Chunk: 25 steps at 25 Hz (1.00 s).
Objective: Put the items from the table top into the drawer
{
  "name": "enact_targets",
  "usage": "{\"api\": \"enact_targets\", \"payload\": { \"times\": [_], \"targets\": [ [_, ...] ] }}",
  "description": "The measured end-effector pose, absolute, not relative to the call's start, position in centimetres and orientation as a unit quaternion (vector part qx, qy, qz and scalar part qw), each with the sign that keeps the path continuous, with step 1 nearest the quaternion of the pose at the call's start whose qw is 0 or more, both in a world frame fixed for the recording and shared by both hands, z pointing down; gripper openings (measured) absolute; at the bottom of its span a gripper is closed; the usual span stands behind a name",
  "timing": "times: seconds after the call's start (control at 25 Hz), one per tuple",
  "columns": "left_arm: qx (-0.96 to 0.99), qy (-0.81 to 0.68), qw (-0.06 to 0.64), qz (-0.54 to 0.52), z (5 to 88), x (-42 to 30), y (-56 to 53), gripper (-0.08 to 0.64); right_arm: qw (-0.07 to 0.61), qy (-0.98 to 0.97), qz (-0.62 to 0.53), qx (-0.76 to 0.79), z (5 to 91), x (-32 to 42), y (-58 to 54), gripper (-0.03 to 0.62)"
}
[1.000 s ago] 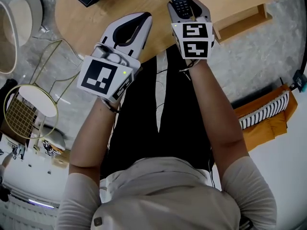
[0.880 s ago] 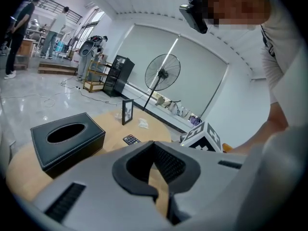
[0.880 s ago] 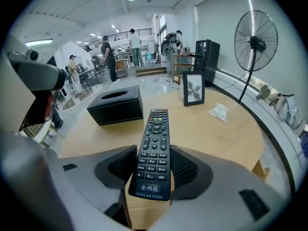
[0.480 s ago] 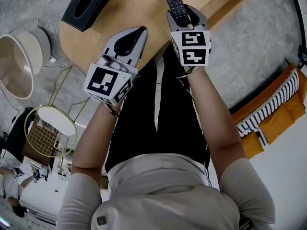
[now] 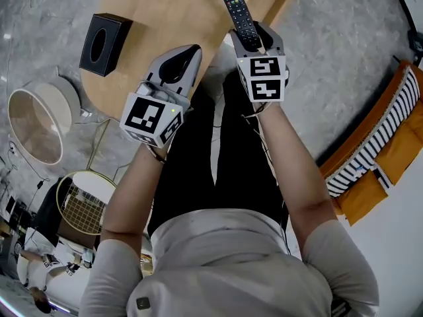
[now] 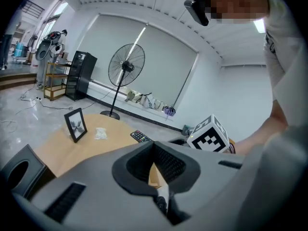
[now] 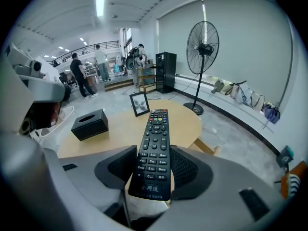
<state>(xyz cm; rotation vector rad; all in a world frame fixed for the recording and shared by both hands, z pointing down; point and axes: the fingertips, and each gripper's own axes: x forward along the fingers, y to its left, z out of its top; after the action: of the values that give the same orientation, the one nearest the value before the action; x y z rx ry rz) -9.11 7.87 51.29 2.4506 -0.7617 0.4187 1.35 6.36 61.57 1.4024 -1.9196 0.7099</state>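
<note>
Right claw (image 7: 154,170) is clamping long black plastic remote (image 7: 155,146), left claw (image 6: 155,150) pinched together empty; black tissue box (image 7: 90,124) & pic frame (image 7: 140,104) are waiting on round wooden table (image 7: 120,134).

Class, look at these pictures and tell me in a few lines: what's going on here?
A person holds tongs in each hand. The right tongs grip a black remote control by its near end, clear of the round wooden table. The left tongs are shut and empty. A black tissue box and a photo frame stand on the table.

Pedestal fan (image 7: 202,47) near black cabinet (image 7: 165,71)
</note>
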Motion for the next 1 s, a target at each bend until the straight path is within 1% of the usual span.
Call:
{"api": "enact_targets", "payload": {
  "times": [0.32,0.72,1.0],
  "targets": [
    [0.913,-0.256,0.265,0.177,51.7,-1.2,6.9,0.009,0.316,-0.716,0.296,0.548,62.4,9.0,7.1,0.233],
    [0.91,-0.263,0.264,0.183,52.5,8.7,2.8,0.009,0.317,-0.71,0.318,0.542,63.7,18.5,6.1,0.233],
    [0.905,-0.274,0.267,0.184,53.6,12.6,1.0,0.009,0.322,-0.704,0.331,0.54,64.8,22.7,6.2,0.233]
  ]
}}
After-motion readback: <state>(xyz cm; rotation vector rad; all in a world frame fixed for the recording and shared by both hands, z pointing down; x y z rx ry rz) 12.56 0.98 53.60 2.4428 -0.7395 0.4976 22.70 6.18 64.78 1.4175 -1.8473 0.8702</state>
